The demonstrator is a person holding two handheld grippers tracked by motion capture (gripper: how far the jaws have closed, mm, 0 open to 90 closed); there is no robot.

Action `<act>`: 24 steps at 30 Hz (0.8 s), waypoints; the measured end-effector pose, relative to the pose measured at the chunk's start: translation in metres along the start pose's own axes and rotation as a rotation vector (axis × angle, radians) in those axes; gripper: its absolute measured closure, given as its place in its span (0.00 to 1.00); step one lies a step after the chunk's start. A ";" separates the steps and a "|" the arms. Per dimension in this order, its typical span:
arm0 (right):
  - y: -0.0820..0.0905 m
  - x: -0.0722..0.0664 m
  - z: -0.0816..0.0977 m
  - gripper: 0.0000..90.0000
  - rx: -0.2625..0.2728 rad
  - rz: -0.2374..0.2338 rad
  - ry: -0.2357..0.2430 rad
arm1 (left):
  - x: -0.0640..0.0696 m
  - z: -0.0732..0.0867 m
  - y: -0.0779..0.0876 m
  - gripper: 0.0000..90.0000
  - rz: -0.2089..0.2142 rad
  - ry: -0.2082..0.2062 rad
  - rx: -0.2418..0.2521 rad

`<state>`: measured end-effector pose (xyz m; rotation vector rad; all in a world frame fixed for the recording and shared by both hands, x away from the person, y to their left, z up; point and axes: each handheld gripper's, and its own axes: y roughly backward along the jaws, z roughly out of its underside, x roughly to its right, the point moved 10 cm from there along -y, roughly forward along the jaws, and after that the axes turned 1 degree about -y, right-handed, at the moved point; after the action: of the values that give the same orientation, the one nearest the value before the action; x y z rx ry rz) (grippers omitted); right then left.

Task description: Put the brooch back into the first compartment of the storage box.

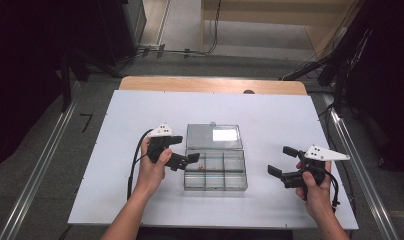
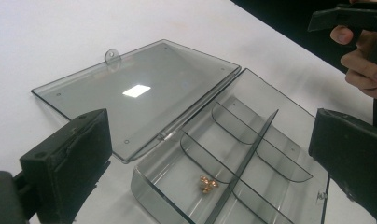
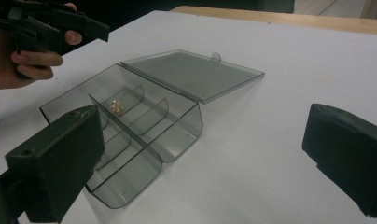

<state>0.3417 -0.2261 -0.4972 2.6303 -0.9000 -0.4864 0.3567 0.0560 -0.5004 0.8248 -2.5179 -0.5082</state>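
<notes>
Left of clear box (image 1: pixel 215 170), our left gripper (image 1: pixel 187 160) jaws wide, empty; brass bits (image 2: pixel 207 184) in box's near-left cell; right gripper (image 1: pixel 282 162) wide, right of box; we retract level, avoid nudging lid (image 1: pixel 213 136).

From above the near edge of the table (image 1: pixel 290 107), we look forward and down on the open clear box (image 1: pixel 215 165). Each gripper view sits low and close beside that box, facing it from opposite sides.
</notes>
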 end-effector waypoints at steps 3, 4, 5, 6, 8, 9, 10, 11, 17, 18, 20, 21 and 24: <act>-0.003 -0.002 -0.004 0.00 -0.004 0.004 -0.001 | -0.002 -0.001 0.000 0.00 -0.003 0.000 -0.001; -0.004 -0.002 -0.006 0.00 -0.006 0.003 -0.003 | -0.003 -0.002 0.000 0.00 -0.004 0.002 0.000; -0.005 -0.002 -0.007 0.00 -0.006 0.001 -0.008 | -0.003 -0.003 0.000 0.00 -0.003 0.003 0.005; -0.006 -0.003 -0.009 0.00 -0.006 -0.002 -0.013 | -0.004 -0.004 0.001 0.00 -0.004 0.005 0.006; -0.008 -0.003 -0.013 0.00 -0.008 -0.002 -0.011 | -0.005 -0.005 0.000 0.00 -0.009 0.007 0.010; -0.010 -0.004 -0.014 0.00 -0.009 -0.002 -0.012 | -0.005 -0.006 0.000 0.00 -0.007 0.008 0.010; -0.011 -0.004 -0.016 0.00 -0.008 -0.002 -0.012 | -0.006 -0.007 -0.001 0.00 -0.008 0.012 0.014; -0.013 -0.004 -0.018 0.00 -0.007 -0.003 -0.012 | -0.006 -0.007 -0.002 0.00 -0.007 0.014 0.014; -0.022 -0.005 -0.028 0.00 -0.007 -0.008 -0.003 | -0.008 -0.011 -0.006 0.00 0.000 0.019 0.016; -0.023 -0.006 -0.029 0.00 -0.007 -0.013 -0.003 | -0.008 -0.012 -0.006 0.00 0.000 0.020 0.019; -0.027 -0.006 -0.032 0.00 -0.003 -0.015 -0.004 | -0.009 -0.013 -0.007 0.00 0.001 0.020 0.017; -0.028 -0.006 -0.033 0.00 -0.004 -0.017 -0.007 | -0.010 -0.013 -0.008 0.00 0.002 0.018 0.019; -0.034 -0.008 -0.038 0.00 -0.007 -0.025 -0.005 | -0.012 -0.014 -0.011 0.00 0.002 0.018 0.020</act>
<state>0.3695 -0.1886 -0.4757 2.6384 -0.8667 -0.5009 0.3772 0.0525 -0.4970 0.8302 -2.5105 -0.4737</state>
